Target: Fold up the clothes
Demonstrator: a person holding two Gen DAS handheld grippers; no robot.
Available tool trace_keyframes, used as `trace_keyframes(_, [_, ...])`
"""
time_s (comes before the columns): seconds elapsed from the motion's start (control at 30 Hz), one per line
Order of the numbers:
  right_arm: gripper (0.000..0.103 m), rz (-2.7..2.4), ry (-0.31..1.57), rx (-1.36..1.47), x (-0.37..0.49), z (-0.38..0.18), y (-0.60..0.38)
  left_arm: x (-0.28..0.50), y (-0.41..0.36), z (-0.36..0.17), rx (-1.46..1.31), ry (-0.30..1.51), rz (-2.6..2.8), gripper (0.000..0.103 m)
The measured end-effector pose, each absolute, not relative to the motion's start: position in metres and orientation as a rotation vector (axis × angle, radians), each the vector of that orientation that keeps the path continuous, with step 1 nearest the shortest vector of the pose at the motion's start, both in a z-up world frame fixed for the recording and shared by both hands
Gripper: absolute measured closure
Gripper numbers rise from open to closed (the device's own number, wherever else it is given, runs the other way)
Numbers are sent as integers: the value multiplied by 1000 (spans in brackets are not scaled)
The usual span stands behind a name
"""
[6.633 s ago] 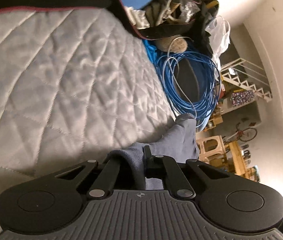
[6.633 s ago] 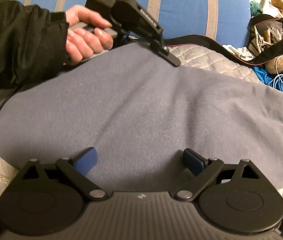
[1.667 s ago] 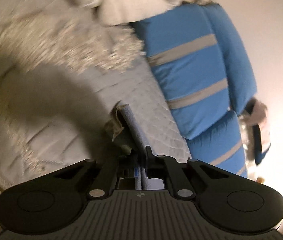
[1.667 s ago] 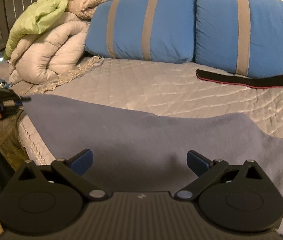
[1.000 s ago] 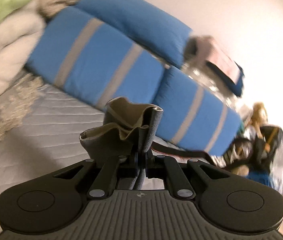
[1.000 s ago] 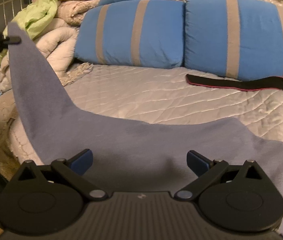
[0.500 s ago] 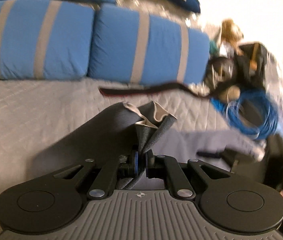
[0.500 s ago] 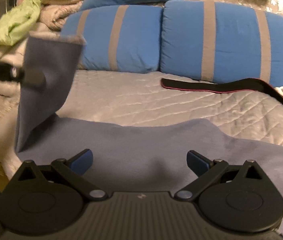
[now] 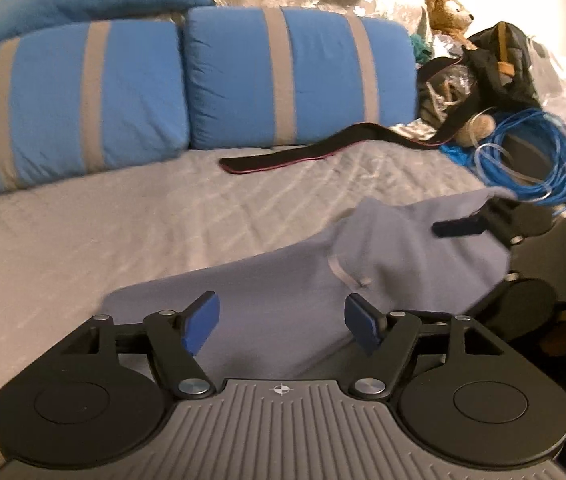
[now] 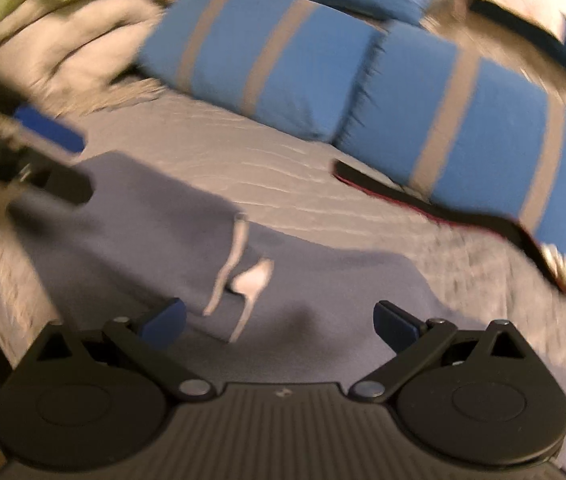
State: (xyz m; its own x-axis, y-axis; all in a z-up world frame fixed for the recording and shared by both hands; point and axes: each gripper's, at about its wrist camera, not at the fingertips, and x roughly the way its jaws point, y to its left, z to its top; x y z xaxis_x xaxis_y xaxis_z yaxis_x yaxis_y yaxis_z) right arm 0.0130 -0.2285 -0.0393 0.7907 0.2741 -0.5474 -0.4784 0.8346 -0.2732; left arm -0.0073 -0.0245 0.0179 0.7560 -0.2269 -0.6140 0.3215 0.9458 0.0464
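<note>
Hovering with jaws wide, the left gripper (image 9: 281, 322) has released the grey-blue fleece garment (image 9: 283, 280); the right gripper (image 10: 279, 322), at three o'clock, stays spread, empty.

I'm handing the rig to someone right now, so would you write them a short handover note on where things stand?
Left gripper: open, empty, over the near edge of the grey-blue garment.
Right gripper: open, empty, over the same garment.
The garment lies on the quilted bed cover with one end folded onto itself, pale drawstrings showing.
Done: one fold laid.
Left: probably smoothing it and further folds.
</note>
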Motion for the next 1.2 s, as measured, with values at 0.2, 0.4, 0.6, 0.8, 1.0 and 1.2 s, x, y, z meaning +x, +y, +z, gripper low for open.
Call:
trace_keyframes(0.2, [0,393,368,-766,-12,-63,-192,-10,-20,14,205,655,-222,35])
trace_keyframes(0.4, [1,337,194,-1123,-30,-95,-172,-12,-22,19,229,627,-195,35])
trace_keyframes(0.6, [6,337,137,-1267,-30,-103,-159,-17,-22,24,255,589,-162,35])
trace_keyframes(0.8, [20,391,116,-1395,-32,-108,-148,-20,-17,32,282,519,-53,35])
trace_keyframes(1.0, [51,409,125,-1471,-29,-110,-138,-23,-6,34,293,506,-6,35])
trace_keyframes(1.2, [58,487,165,-1524,-26,-117,-134,-26,7,28,314,519,3,35])
